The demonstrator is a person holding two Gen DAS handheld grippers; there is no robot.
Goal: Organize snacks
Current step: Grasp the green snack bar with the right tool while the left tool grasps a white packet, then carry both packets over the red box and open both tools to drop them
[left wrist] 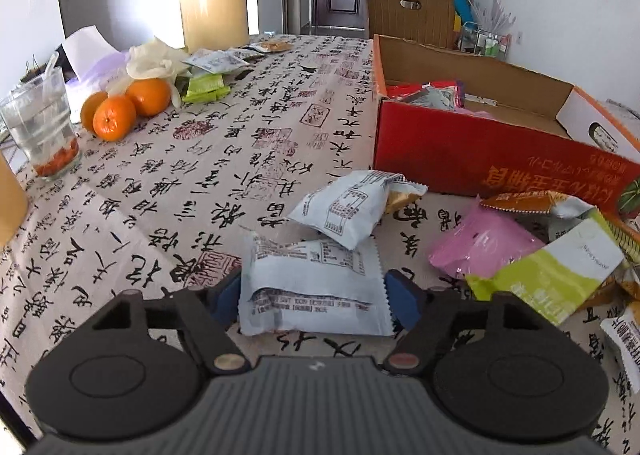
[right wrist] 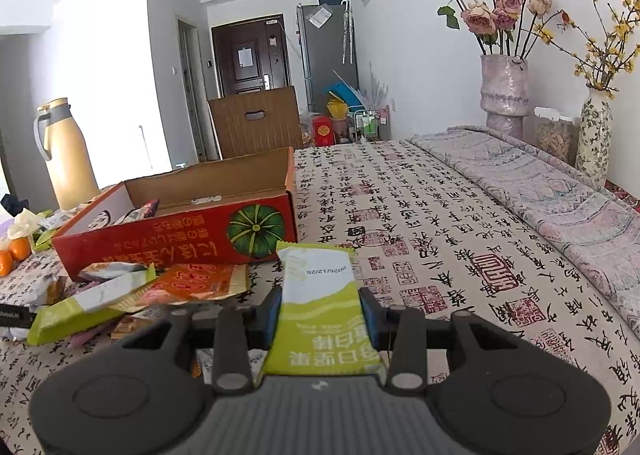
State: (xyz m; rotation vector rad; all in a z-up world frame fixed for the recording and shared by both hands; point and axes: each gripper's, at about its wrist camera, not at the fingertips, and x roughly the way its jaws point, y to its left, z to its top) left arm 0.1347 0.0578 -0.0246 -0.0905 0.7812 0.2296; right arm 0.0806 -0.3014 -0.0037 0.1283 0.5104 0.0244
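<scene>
Right tool grips green packet, seemingly lengthwise forward.

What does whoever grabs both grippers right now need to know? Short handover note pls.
Left gripper: straddling a pale blue snack packet lying on the tablecloth; pads look at or near its edges, firm grip not confirmed.
Right gripper: shut on a green-and-white snack bar, held off the table near the red cardboard box.
Done: a few packets already lie in the box.
Left: a second pale blue packet, a pink packet, another green-and-white packet and more wrappers in front of the box; small packets near the oranges too.
Suggested next: drop the bar in the box, then lift the blue packet.
</scene>
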